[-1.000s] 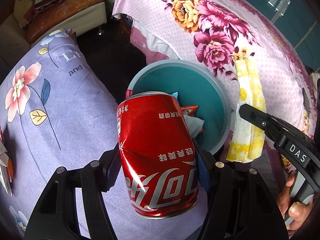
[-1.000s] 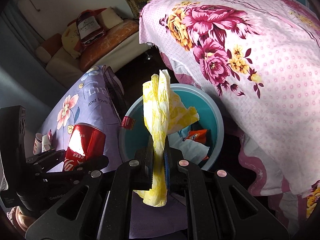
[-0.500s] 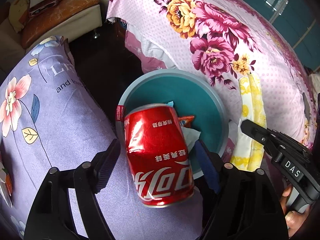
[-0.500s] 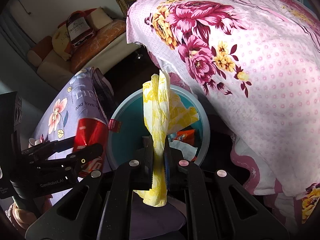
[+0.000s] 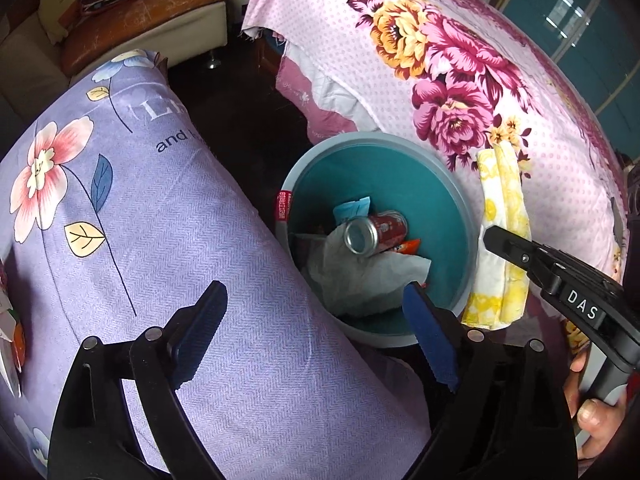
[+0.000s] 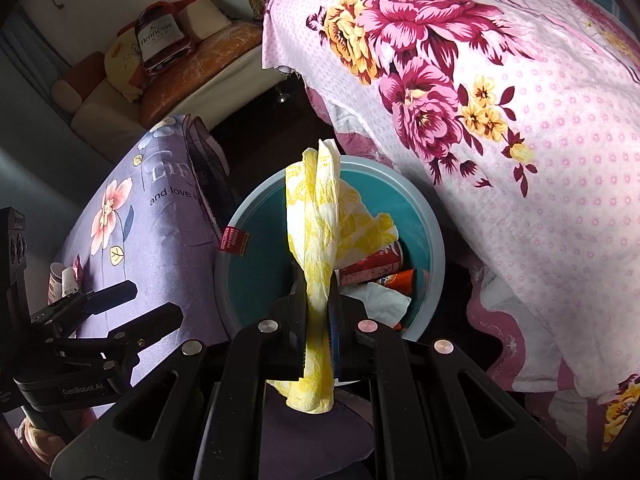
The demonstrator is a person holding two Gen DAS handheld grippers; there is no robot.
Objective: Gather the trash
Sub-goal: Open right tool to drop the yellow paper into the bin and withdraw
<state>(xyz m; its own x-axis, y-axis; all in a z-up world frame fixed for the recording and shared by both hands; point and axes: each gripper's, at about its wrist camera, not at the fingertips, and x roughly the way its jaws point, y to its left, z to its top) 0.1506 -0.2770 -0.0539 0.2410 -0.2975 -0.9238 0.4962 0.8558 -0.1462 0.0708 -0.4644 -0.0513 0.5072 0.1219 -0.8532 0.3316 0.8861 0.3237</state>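
Note:
A teal bin (image 5: 436, 184) stands on the floor between two cloth-covered surfaces; it also shows in the right wrist view (image 6: 256, 256). A red cola can (image 5: 374, 232) lies inside it on white paper (image 5: 360, 276), beside an orange wrapper; the can also shows in the right wrist view (image 6: 374, 264). My left gripper (image 5: 316, 334) is open and empty, above the bin's near rim. My right gripper (image 6: 318, 312) is shut on a yellow-and-white paper towel (image 6: 318, 224), held over the bin; the towel also shows in the left wrist view (image 5: 502, 236).
A purple floral cloth (image 5: 120, 216) covers the surface on the left. A pink floral cloth (image 5: 460, 80) covers the one on the right. A sofa with cushions (image 5: 132, 12) stands at the back. Some packaging lies at the far left (image 5: 10, 332).
My left gripper opened and let go of the red can, which dropped into the bin. My right gripper kept the paper towel and shifted slightly over the bin.

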